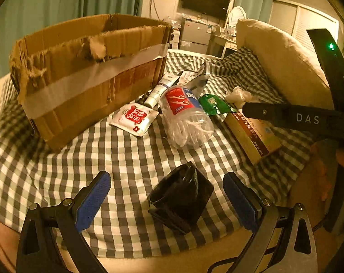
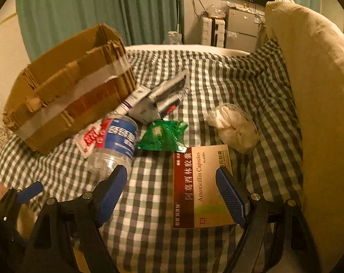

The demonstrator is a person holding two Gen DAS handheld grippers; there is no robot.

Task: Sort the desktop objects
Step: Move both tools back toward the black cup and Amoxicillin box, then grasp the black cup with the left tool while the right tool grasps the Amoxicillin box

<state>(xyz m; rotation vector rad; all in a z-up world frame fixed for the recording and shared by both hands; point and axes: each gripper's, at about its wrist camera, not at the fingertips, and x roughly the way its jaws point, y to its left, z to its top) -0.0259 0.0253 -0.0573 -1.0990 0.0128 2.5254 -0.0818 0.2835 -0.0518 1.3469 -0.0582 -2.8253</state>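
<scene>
Since the cardboard box (image 1: 88,72) sat open at far left, w/ clutter piled beside it, it looked like the sorting bin. Left gripper (image 1: 167,201) gaped wide around the black holder (image 1: 181,195), gripping nothing. Right gripper (image 2: 172,195) hung wide over the medicine box (image 2: 201,188), also holding nothing; the bottle (image 2: 114,144) lay left of that.

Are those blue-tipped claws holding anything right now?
No. The left gripper stands open around the black cup; the right gripper is open over the medicine box.

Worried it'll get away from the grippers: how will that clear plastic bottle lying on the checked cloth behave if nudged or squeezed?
The bottle looks empty and thin-walled, so probably light and crushable. Lying on its side, it would likely roll when pushed.
</scene>
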